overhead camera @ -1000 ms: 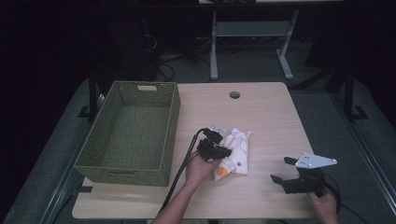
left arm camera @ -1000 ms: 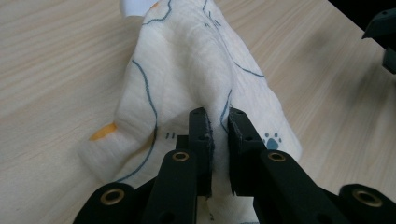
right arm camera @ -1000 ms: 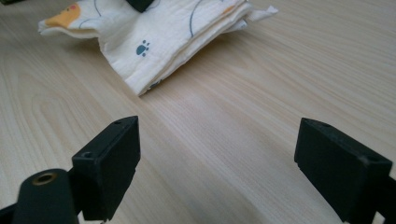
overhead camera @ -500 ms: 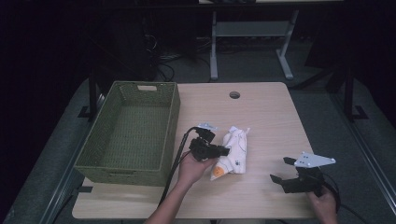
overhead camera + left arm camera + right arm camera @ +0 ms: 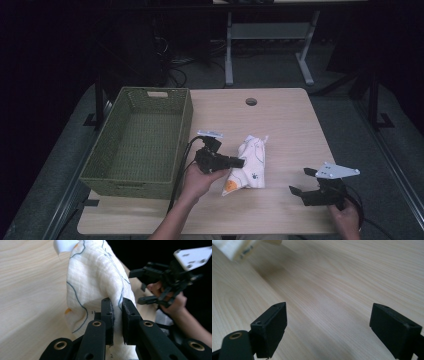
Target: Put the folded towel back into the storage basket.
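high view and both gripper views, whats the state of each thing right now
left gripper: shut, pinching a fold of the cloth
right gripper: open, holding nothing, over bare table
cloth: white, printed, bunched up on the table, beside the basket
basket: upright, empty
table: a round hole near its far edge

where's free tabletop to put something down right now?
Bare: the far strip of the table around the hole, and the right side between the cloth and the right gripper. The basket is empty inside. Crowded: the middle front, where the left gripper is pinching the cloth beside the basket.
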Demonstrator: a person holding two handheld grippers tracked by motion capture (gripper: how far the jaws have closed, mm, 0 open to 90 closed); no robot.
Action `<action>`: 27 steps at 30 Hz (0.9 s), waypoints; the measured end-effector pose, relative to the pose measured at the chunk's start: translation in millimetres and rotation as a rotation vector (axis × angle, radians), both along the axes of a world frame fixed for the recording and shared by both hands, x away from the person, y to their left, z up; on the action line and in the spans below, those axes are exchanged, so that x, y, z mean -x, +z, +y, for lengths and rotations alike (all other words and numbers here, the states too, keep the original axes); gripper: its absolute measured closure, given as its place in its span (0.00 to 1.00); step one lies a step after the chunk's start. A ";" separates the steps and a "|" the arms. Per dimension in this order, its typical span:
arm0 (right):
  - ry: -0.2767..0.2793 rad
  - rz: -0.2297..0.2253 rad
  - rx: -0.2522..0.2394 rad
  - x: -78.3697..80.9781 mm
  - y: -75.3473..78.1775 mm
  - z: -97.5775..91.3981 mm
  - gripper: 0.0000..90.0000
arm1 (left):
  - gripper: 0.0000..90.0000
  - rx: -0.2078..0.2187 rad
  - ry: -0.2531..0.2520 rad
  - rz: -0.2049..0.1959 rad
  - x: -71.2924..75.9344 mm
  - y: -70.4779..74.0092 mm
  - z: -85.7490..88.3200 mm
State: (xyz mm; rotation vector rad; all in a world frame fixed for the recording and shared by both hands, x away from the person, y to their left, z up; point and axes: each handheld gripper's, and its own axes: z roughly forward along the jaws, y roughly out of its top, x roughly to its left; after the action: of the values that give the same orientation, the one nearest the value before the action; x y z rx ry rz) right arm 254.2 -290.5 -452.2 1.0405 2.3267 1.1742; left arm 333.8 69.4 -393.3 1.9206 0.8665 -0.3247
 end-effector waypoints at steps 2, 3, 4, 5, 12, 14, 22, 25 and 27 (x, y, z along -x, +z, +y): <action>0.002 -0.001 0.001 0.2 -0.3 -0.2 0.15 | 0.92 0.009 0.001 0.012 -0.2 2.1 2.8; 0.002 -0.001 0.001 0.2 -0.3 -0.2 0.15 | 0.92 0.009 0.001 0.012 -0.2 2.1 2.8; 0.004 -0.003 0.001 0.5 -0.2 -0.4 0.15 | 0.92 0.010 0.003 0.019 -0.8 4.4 6.3; 0.004 -0.004 0.002 0.6 -0.1 -0.4 0.15 | 0.92 0.016 0.002 0.024 -1.2 5.6 8.4; 0.000 -0.002 0.007 0.4 -0.2 -0.6 0.15 | 0.92 0.054 -0.005 0.047 -2.8 16.2 22.2; -0.003 0.002 0.010 0.4 -0.6 -0.7 0.15 | 0.92 0.058 -0.005 0.047 -2.8 19.1 26.6; 0.001 -0.001 0.013 0.3 -0.6 0.0 0.15 | 0.92 0.070 -0.001 0.066 -1.2 26.3 37.4; 0.000 0.000 0.018 0.2 -1.0 0.6 0.15 | 0.92 0.070 -0.006 0.074 -1.7 27.0 39.0; 0.002 0.005 0.017 0.5 -0.9 0.7 0.15 | 0.91 0.070 -0.015 0.088 -2.2 28.9 40.4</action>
State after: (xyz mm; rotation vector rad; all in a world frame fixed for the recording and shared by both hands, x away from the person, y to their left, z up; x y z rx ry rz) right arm 253.7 -289.8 -453.1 1.0373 2.3382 1.1511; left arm 335.9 109.8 -364.4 1.8601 0.8880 -0.4458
